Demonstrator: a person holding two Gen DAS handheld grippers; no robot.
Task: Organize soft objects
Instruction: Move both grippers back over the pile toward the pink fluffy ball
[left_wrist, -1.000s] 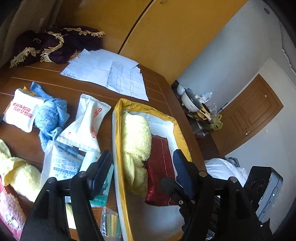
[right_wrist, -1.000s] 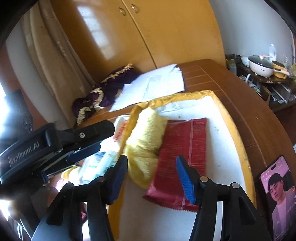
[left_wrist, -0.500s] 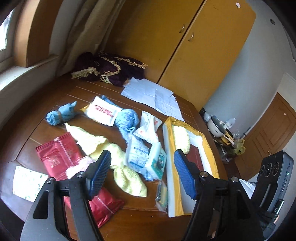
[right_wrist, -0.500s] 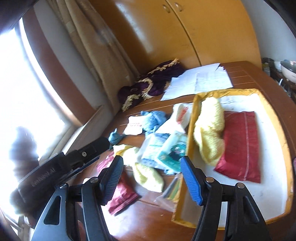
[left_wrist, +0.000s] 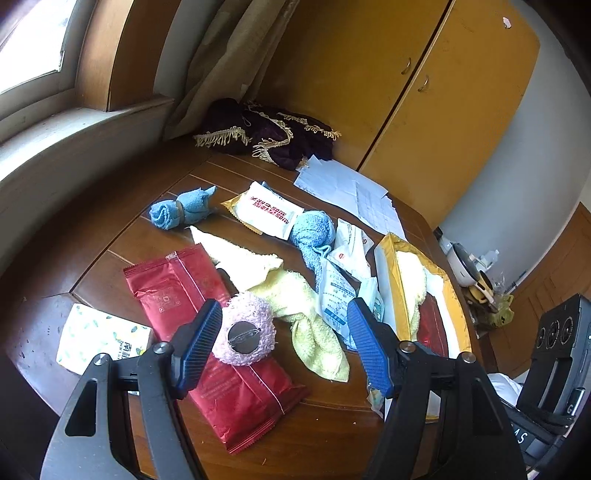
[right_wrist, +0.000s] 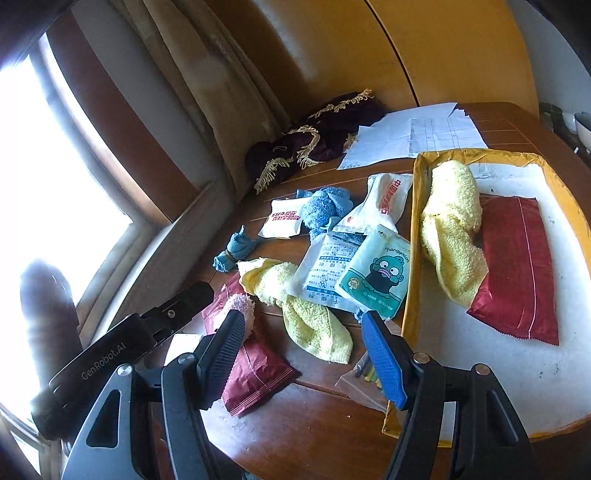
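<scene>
Now both tongs have pulled back from the tray (right_wrist: 413, 236) and hang spread and empty over the desk (left_wrist: 325, 424): left tongs (left_wrist: 282, 343), right tongs (right_wrist: 304, 354). A pink puff (left_wrist: 245, 334), hidden before, lies on one red packet (left_wrist: 207, 332); a second red packet (right_wrist: 517, 273) and one yellow towel (right_wrist: 452, 225) lie in the tray. Another yellow towel (left_wrist: 295, 306) and two blue cloths lie on the desk

Left gripper (left_wrist: 284, 345) hangs wide open above the wooden table (left_wrist: 110, 236), empty. Between its fingers sits a pink fluffy puff (left_wrist: 244, 334) on a red packet (left_wrist: 207, 332), yellow towel (left_wrist: 295, 306) just beside.
</scene>
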